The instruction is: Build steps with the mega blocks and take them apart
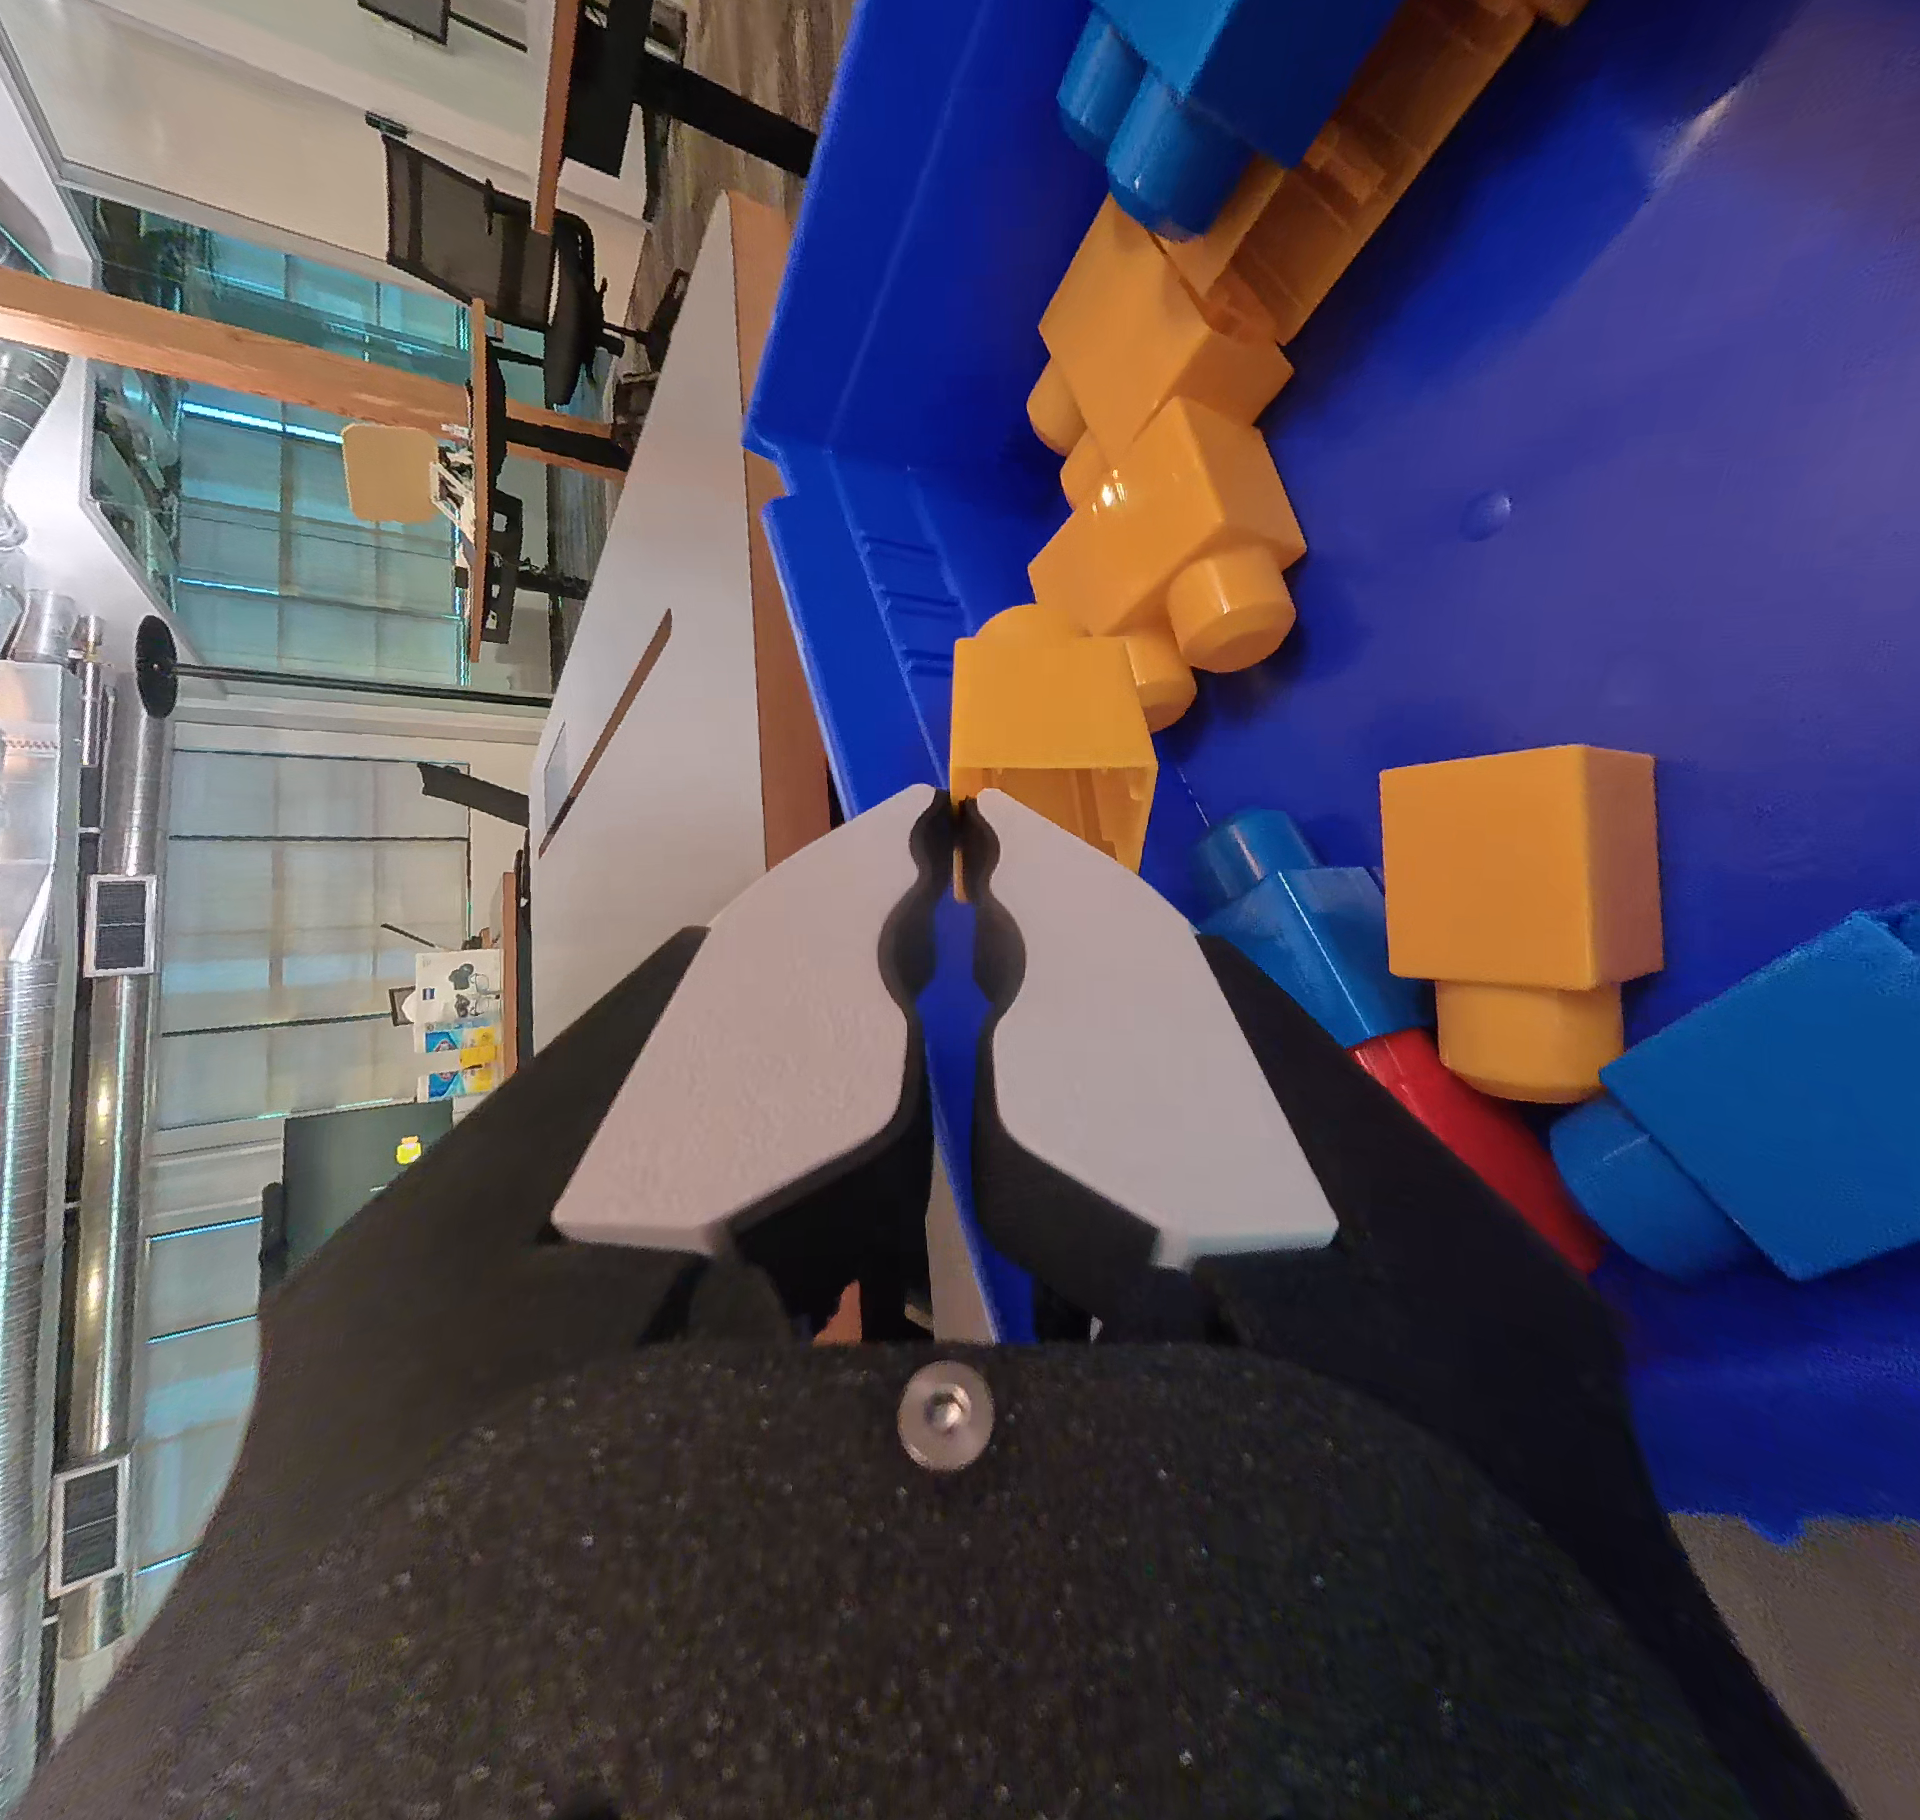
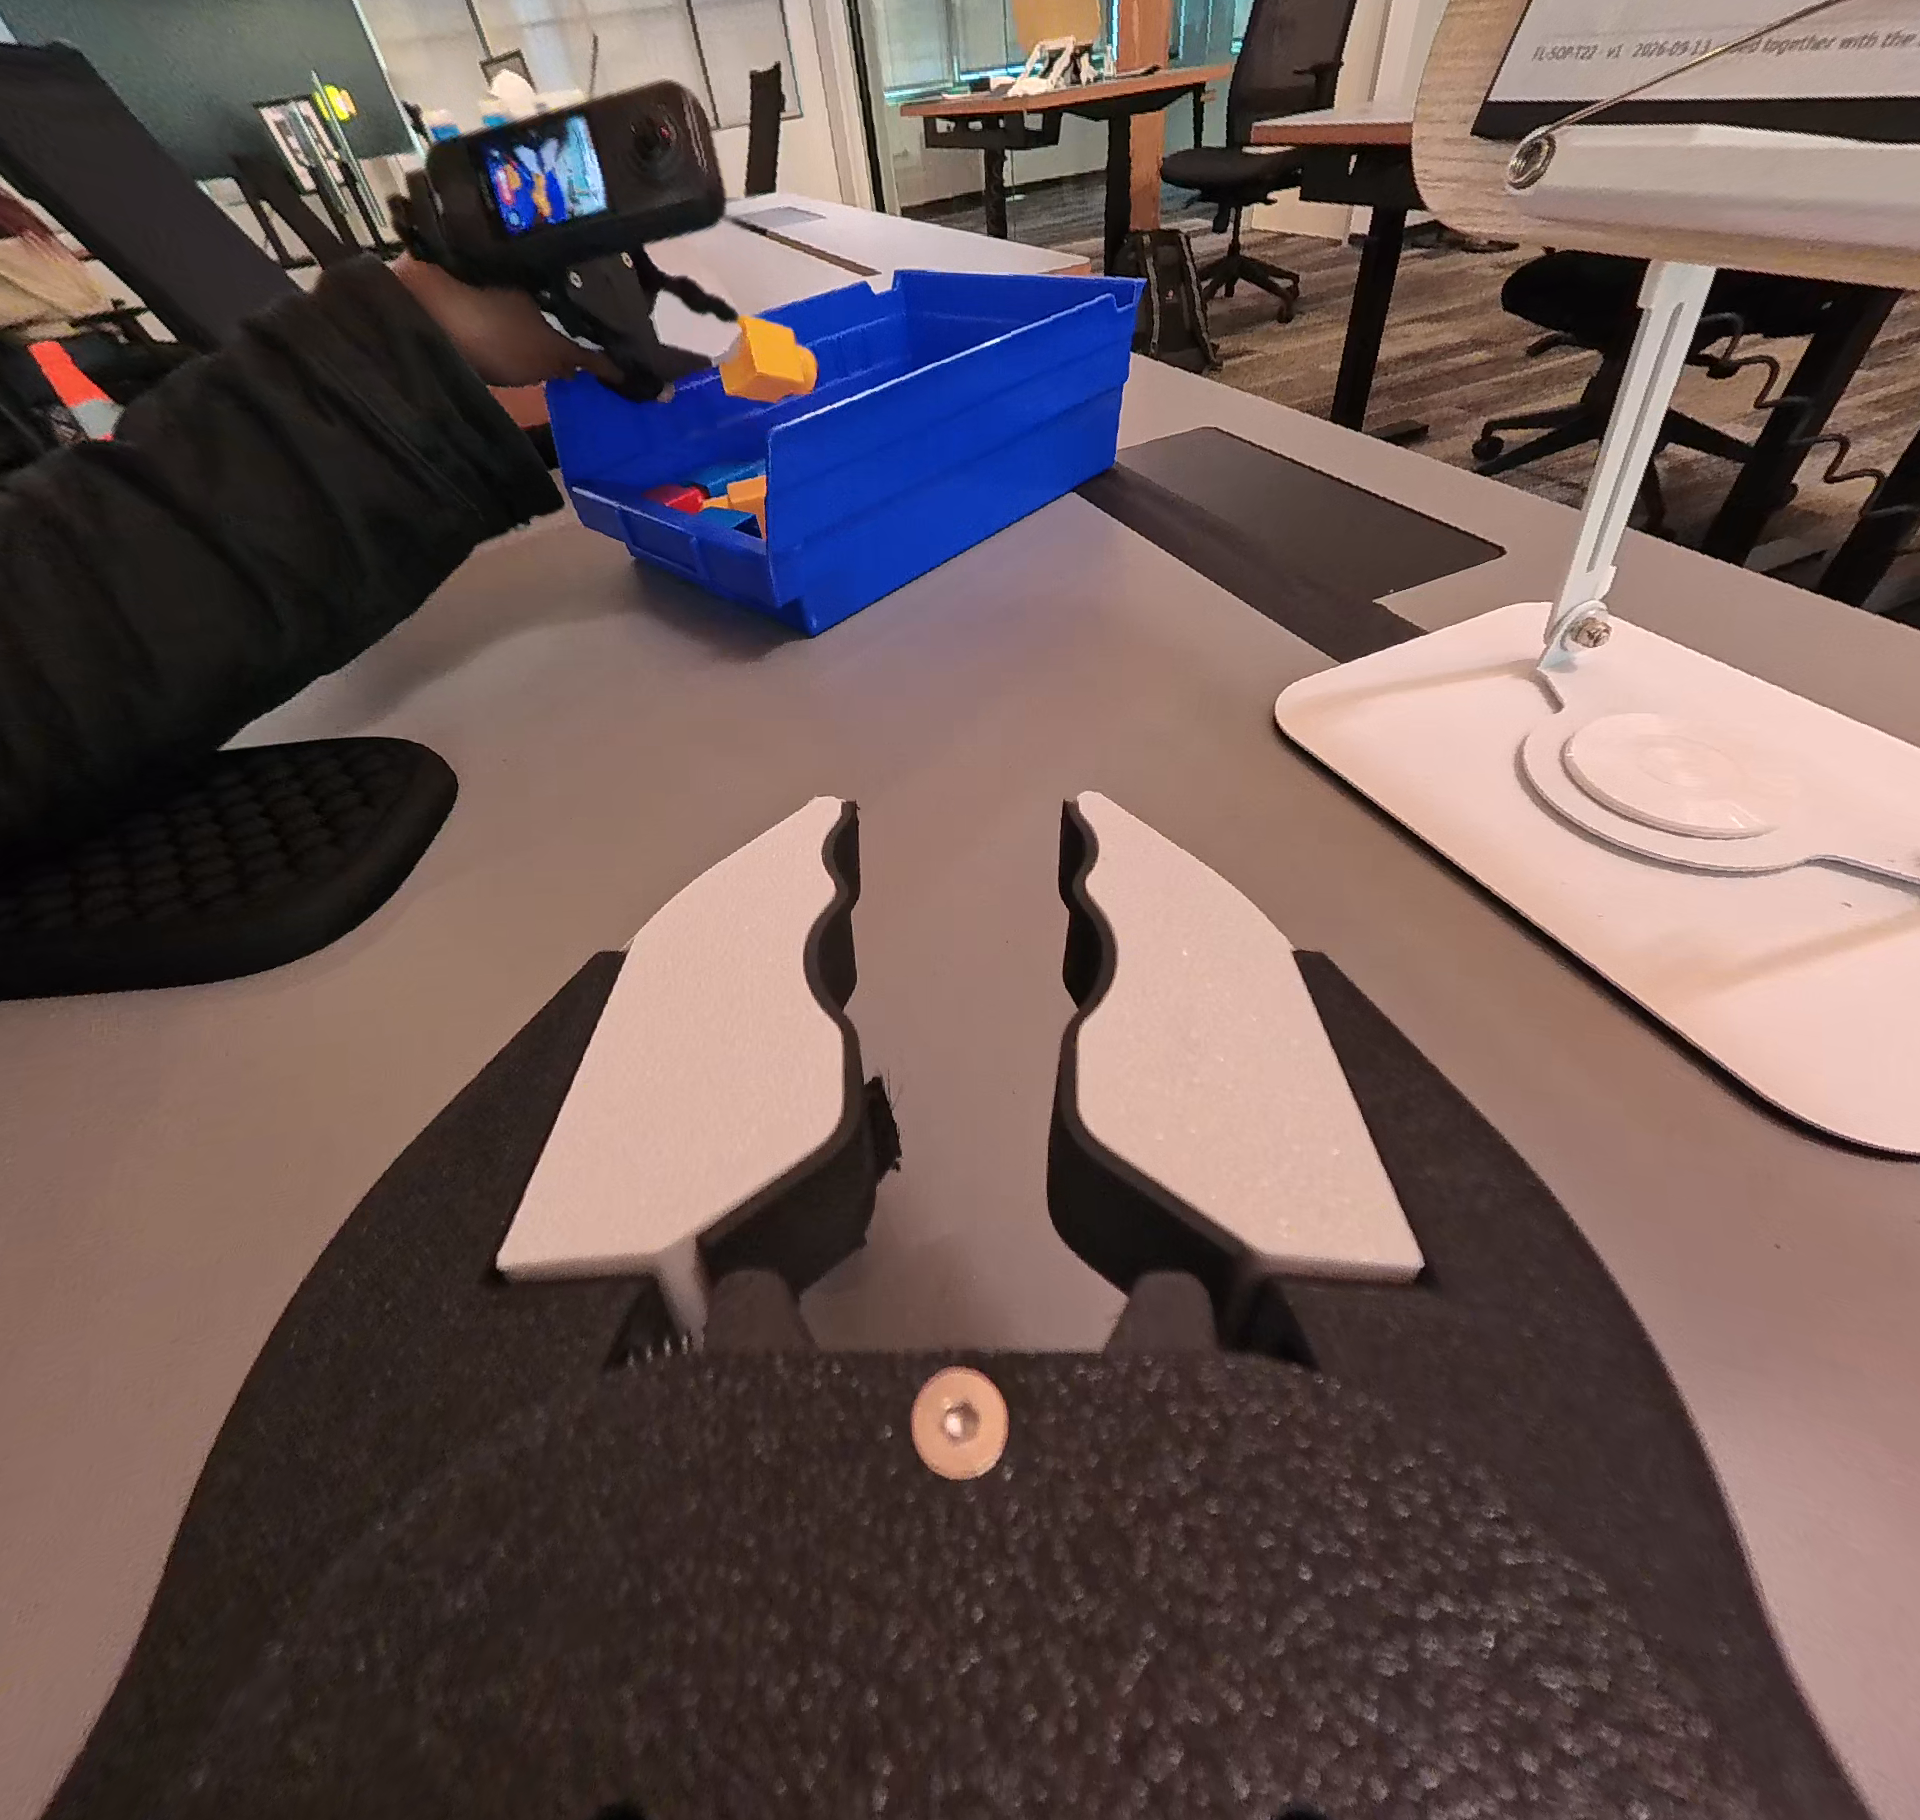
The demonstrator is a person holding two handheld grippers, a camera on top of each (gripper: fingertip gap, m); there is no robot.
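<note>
My left gripper (image 1: 961,809) is shut on the edge of a yellow block (image 1: 1044,721) and holds it above the blue bin (image 1: 883,243). In the right wrist view the same gripper (image 2: 717,357) holds the yellow block (image 2: 769,362) over the blue bin (image 2: 935,440). Yellow blocks (image 1: 1174,523), blue blocks (image 1: 1787,1095) and a red block (image 1: 1475,1147) lie loose in the bin. My right gripper (image 2: 961,814) is open and empty, low over the grey table (image 2: 935,710), well in front of the bin.
A white stand base (image 2: 1621,835) sits on the table to the right, carrying a sheet holder above. A black padded rest (image 2: 208,856) lies at the left. A person's dark sleeve (image 2: 208,523) reaches across toward the bin. Desks and chairs stand behind. My right fingertips sit around 45 cm from my left ones.
</note>
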